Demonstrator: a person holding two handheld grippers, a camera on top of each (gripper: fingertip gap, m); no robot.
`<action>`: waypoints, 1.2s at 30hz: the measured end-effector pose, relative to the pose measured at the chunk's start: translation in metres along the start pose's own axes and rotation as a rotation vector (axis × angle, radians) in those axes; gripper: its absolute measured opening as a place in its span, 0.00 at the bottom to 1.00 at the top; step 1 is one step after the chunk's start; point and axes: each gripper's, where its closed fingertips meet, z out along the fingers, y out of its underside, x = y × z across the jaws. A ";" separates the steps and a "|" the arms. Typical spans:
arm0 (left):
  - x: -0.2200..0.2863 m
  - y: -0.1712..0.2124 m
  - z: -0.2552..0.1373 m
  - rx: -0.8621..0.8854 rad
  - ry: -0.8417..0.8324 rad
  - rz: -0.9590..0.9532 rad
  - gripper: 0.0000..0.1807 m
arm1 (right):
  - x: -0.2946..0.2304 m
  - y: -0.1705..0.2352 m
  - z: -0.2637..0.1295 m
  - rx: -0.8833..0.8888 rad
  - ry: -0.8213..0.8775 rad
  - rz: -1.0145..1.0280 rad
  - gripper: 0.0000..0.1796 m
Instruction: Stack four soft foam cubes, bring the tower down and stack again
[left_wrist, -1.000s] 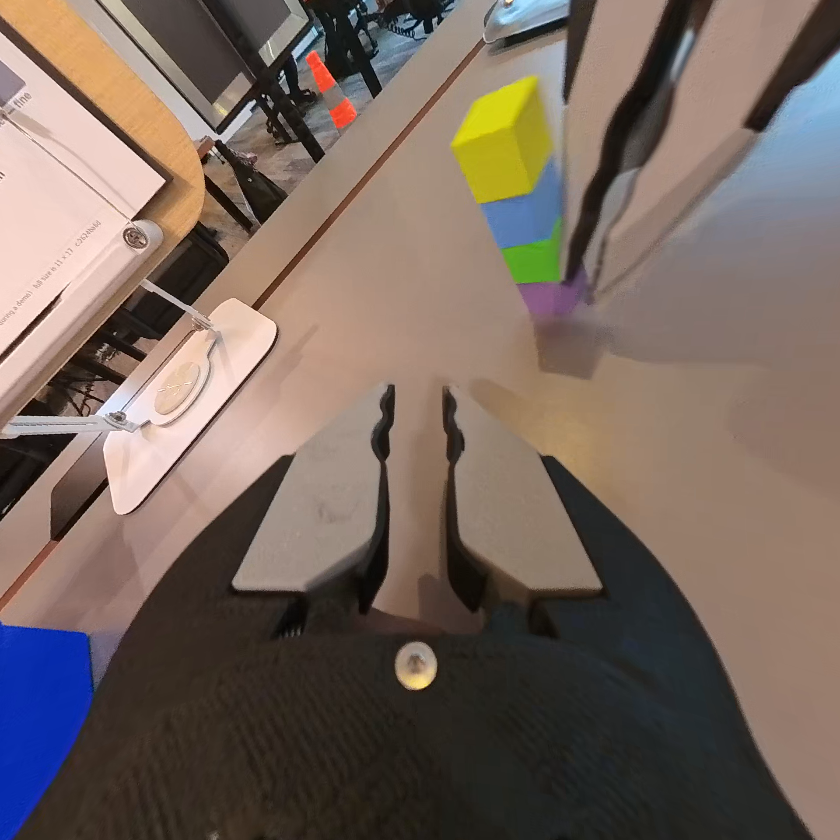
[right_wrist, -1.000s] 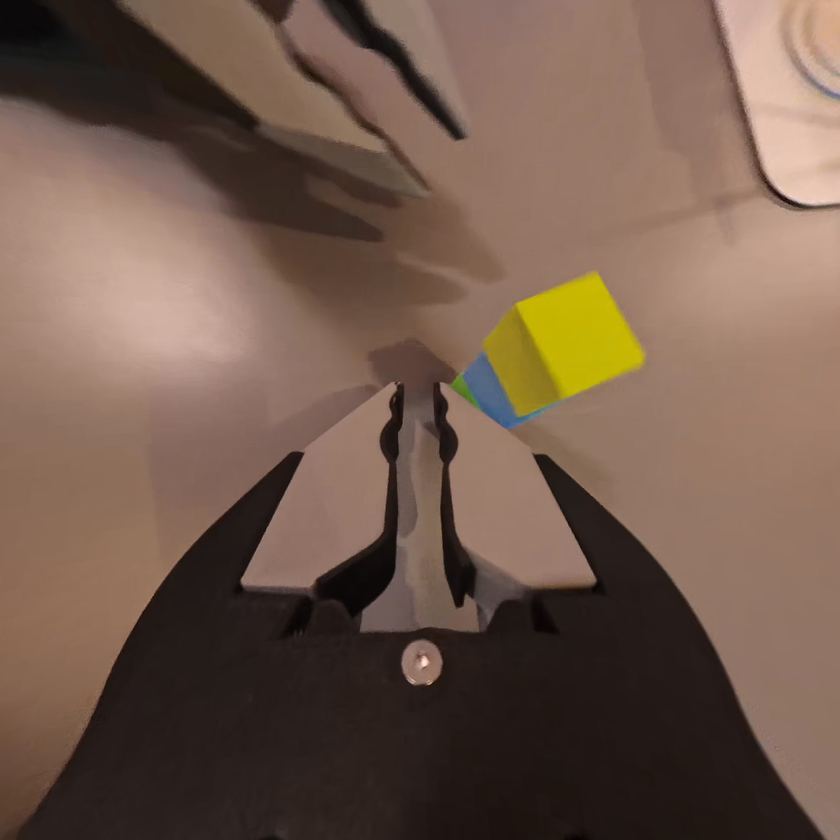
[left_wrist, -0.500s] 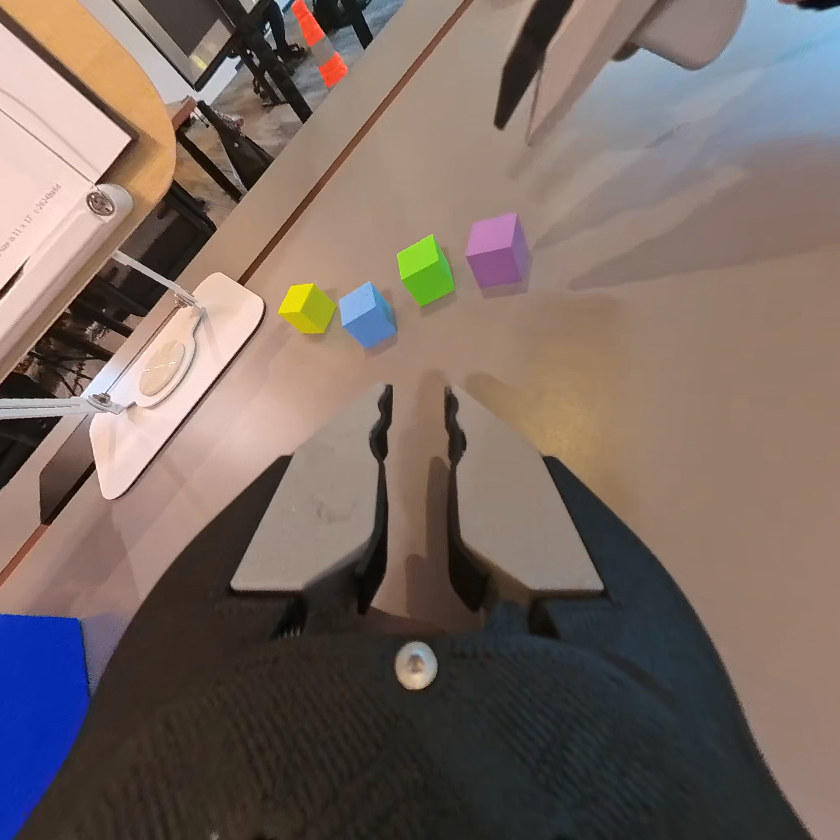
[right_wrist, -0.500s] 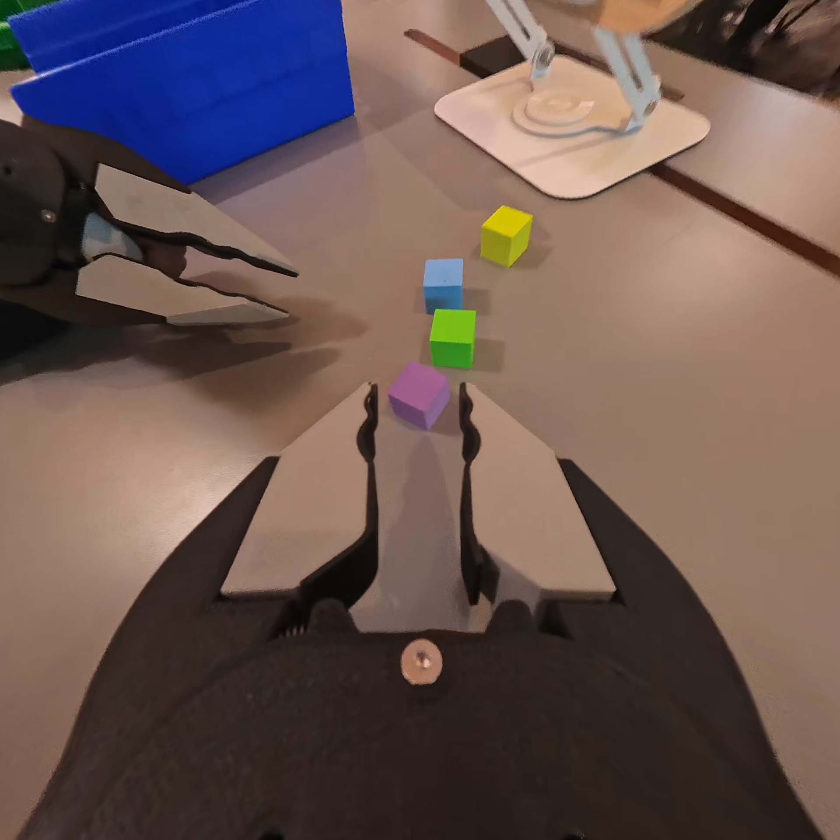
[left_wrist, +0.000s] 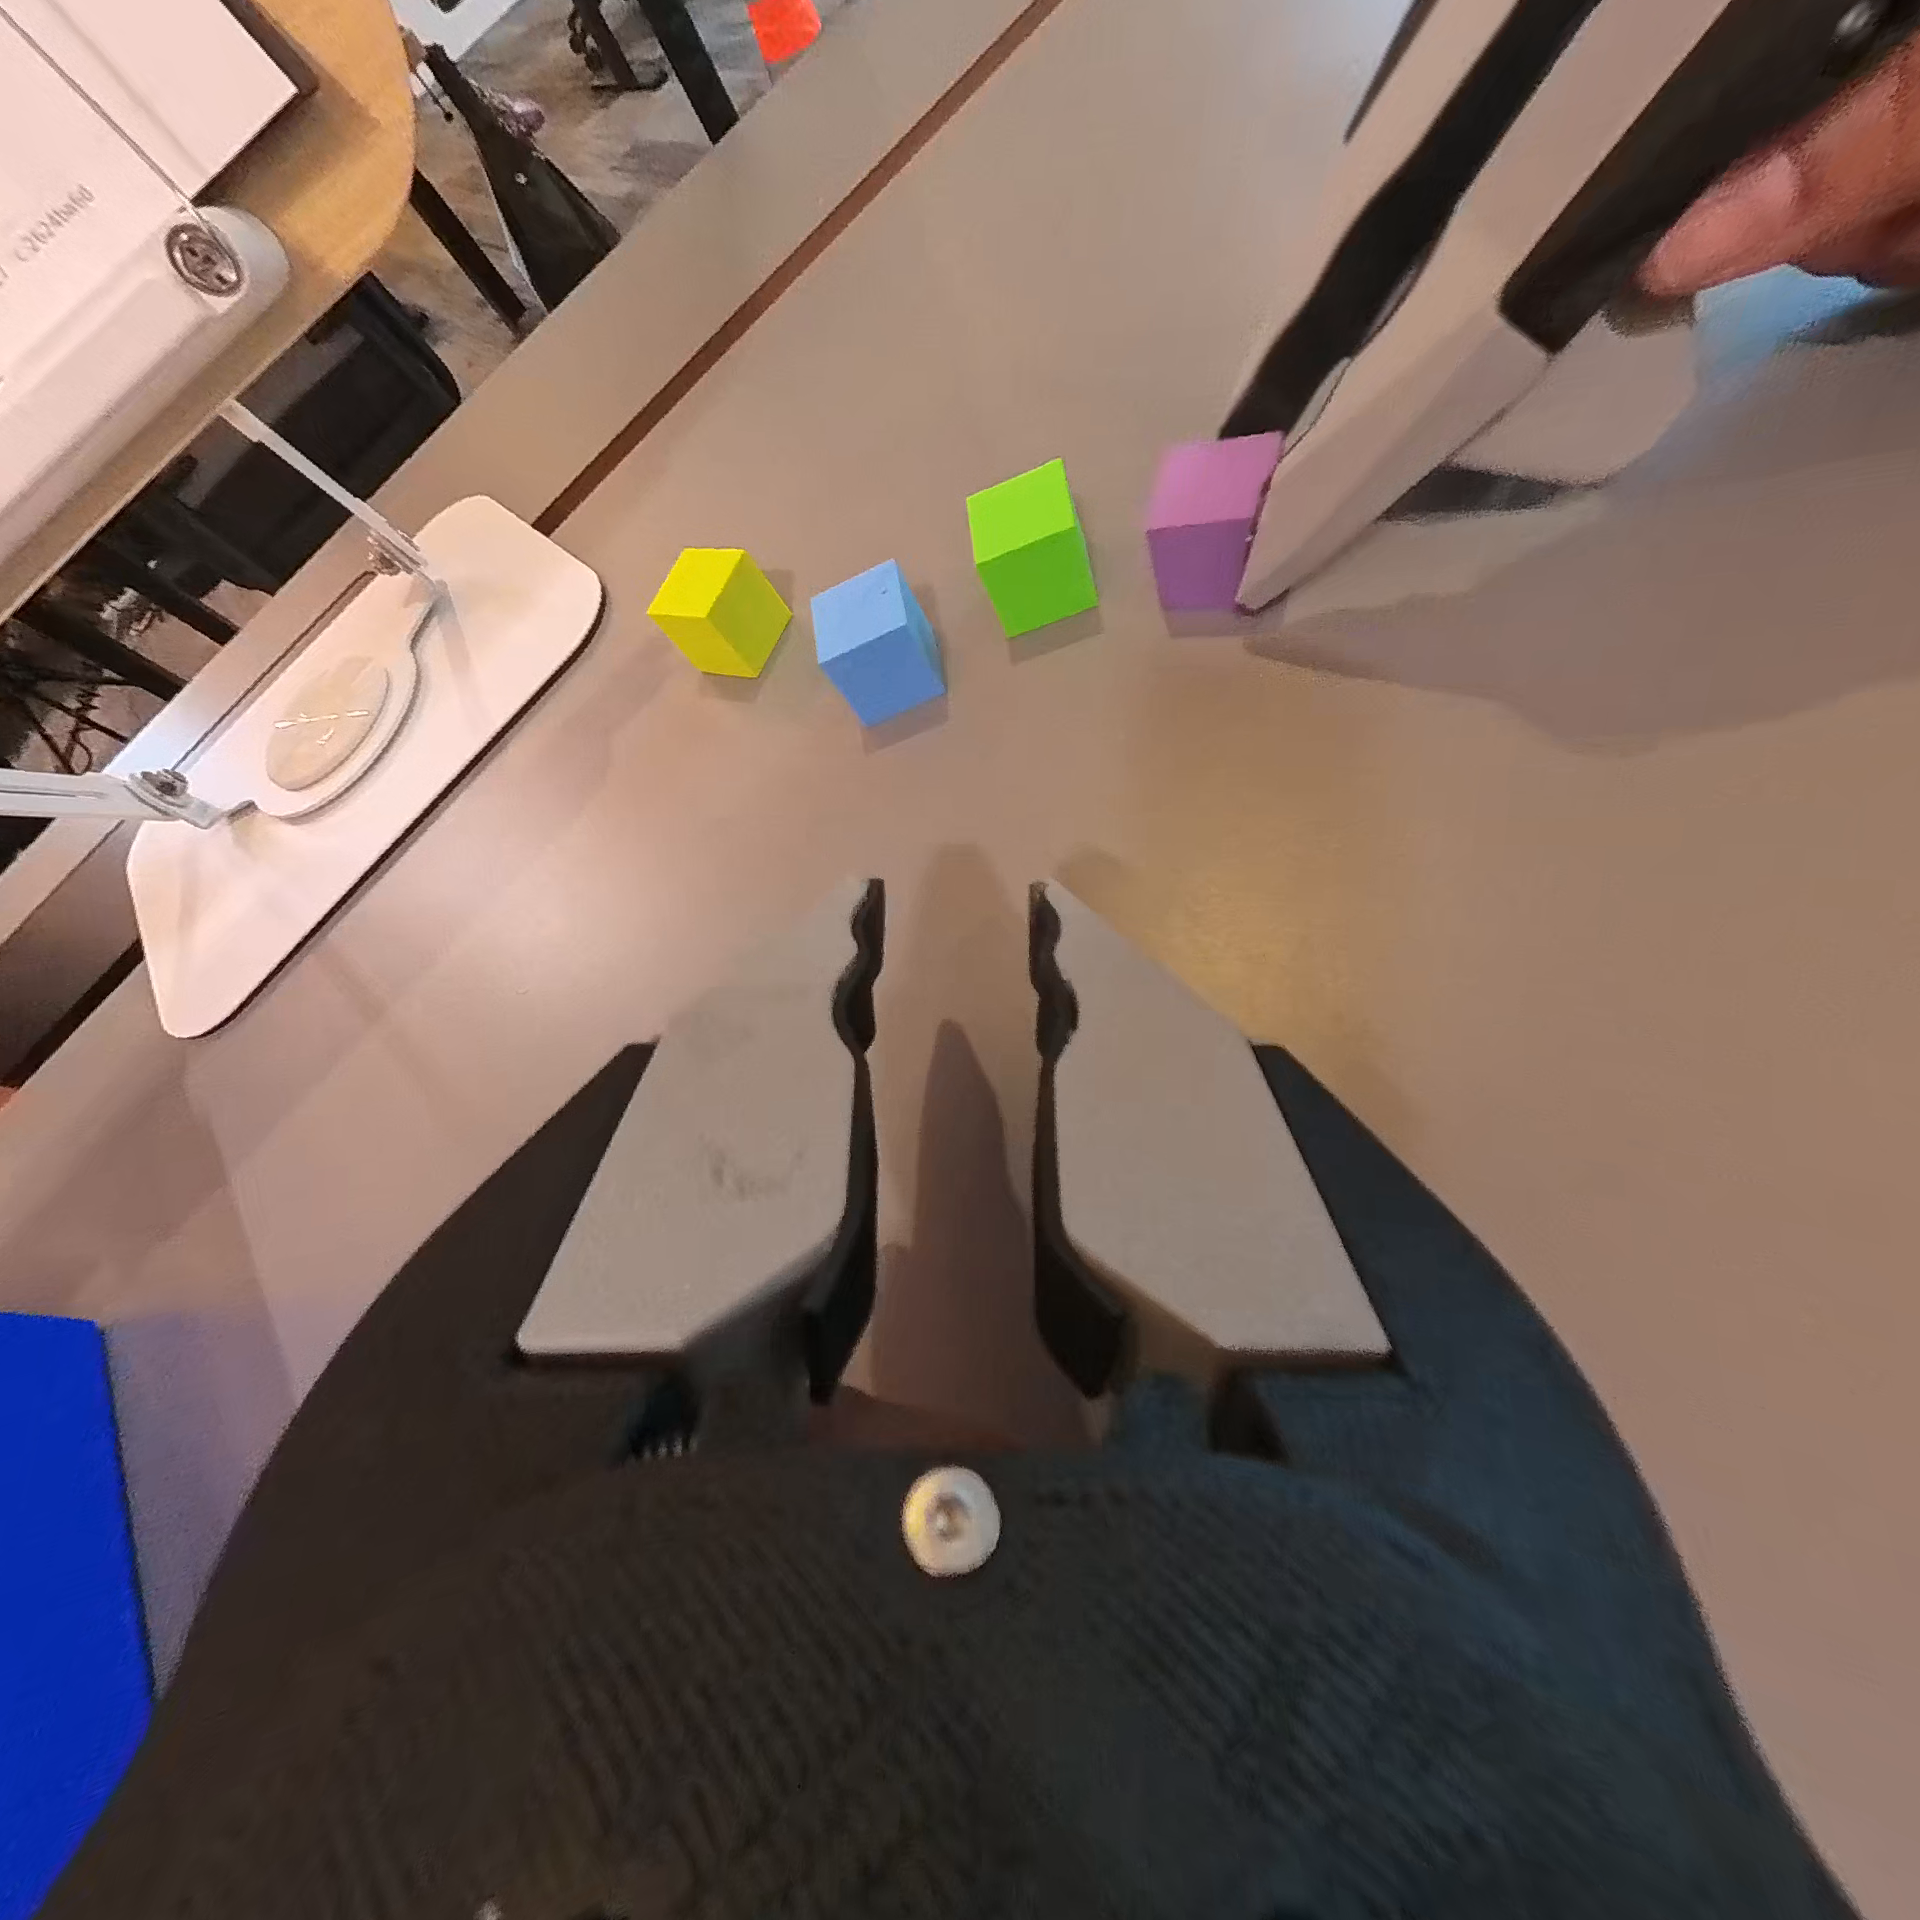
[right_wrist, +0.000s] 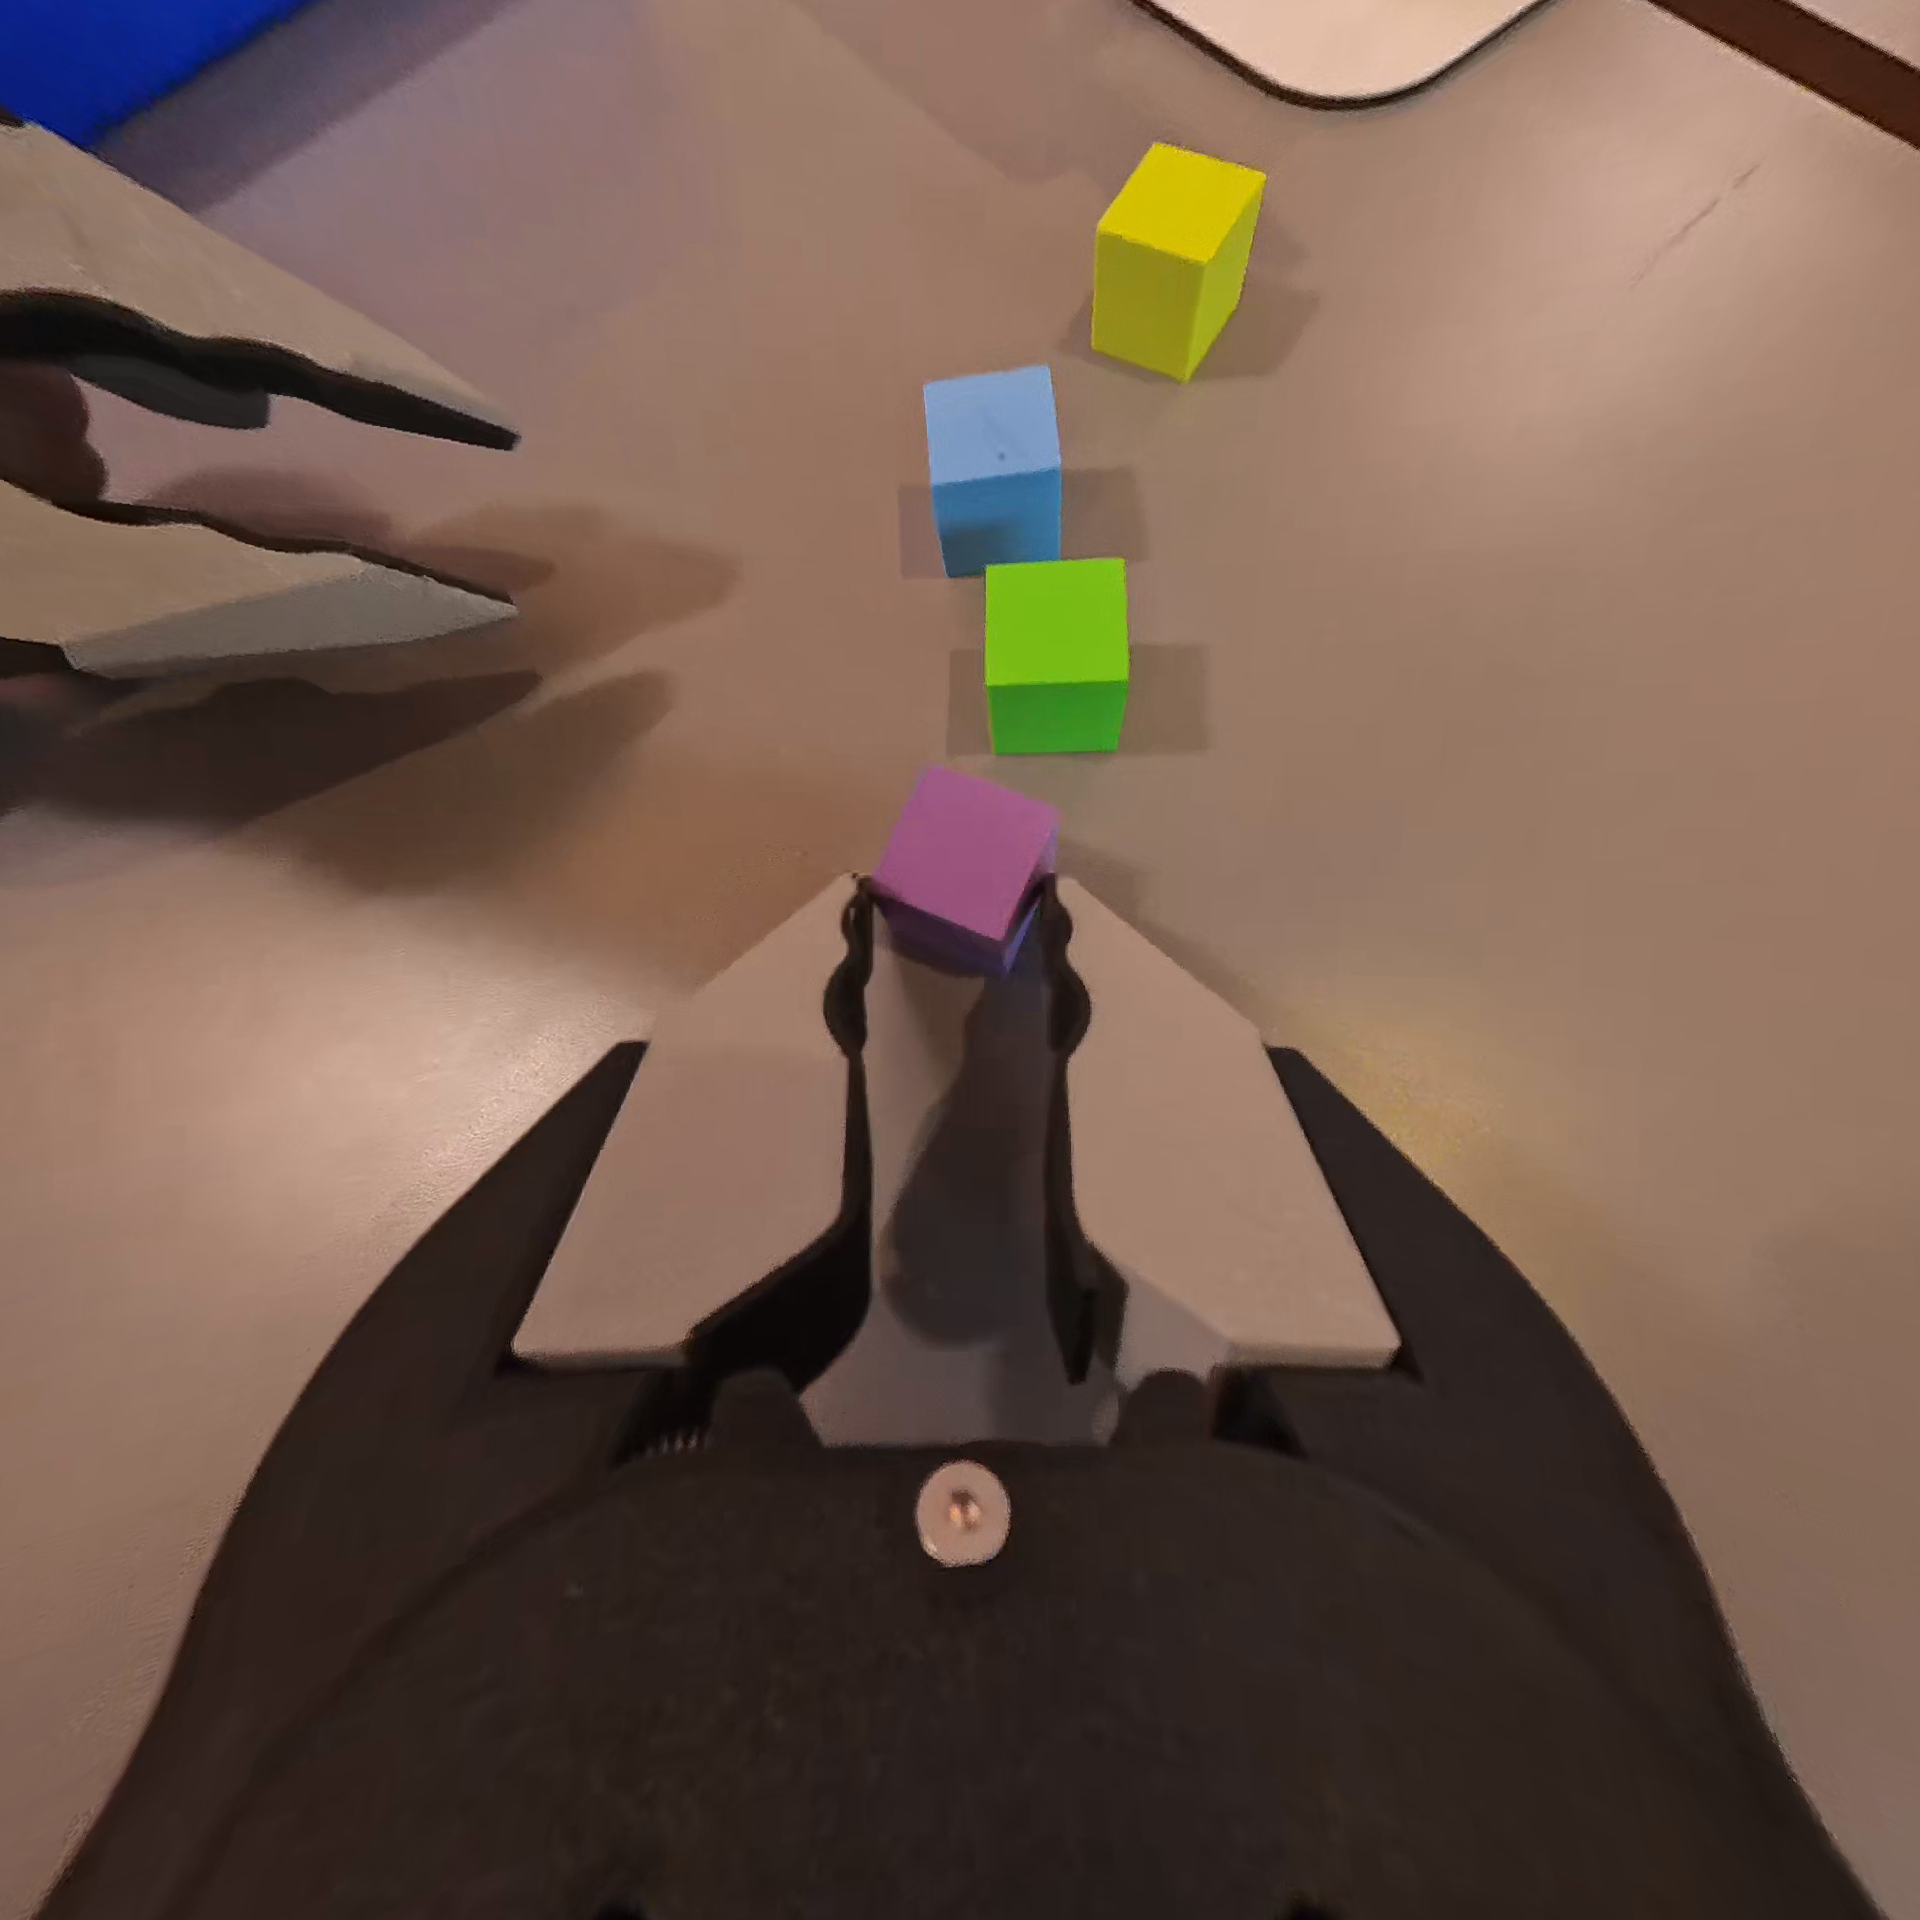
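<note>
A: Closing right fingers (right_wrist: 951, 904) round the purple cube (right_wrist: 961, 857) on the desk (right_wrist: 1507, 727); contact unclear. Left fingers (left_wrist: 956, 914) part-open, empty.
B: Centre it, squeeze lightly, then lift onto the green cube (right_wrist: 1055, 649).

Four foam cubes, matt and fine-grained with soft edges: yellow cube (left_wrist: 719, 612) at 10 o'clock, blue cube (left_wrist: 878, 641), green cube (left_wrist: 1031, 547) at 12, purple cube (left_wrist: 1205, 522) at 1 o'clock. Table (left_wrist: 1455, 935): smooth grey-brown laminate with a dull satin sheen. Left gripper (left_wrist: 956, 904): matt grey plastic fingers, coarse ribbed black body, bright metal screw; at 9 o'clock a smooth white stand base (left_wrist: 436, 665) with thin metal struts.
</note>
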 end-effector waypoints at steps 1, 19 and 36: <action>0.003 0.001 0.000 -0.004 0.015 0.008 0.14 | -0.007 -0.001 0.001 0.004 -0.032 -0.026 0.16; 0.072 -0.009 -0.024 0.128 0.415 0.230 0.25 | -0.084 -0.002 -0.035 0.090 -0.504 -0.243 0.31; 0.081 -0.013 0.007 0.042 0.527 0.258 0.17 | -0.048 -0.006 -0.059 0.174 -0.536 -0.144 0.29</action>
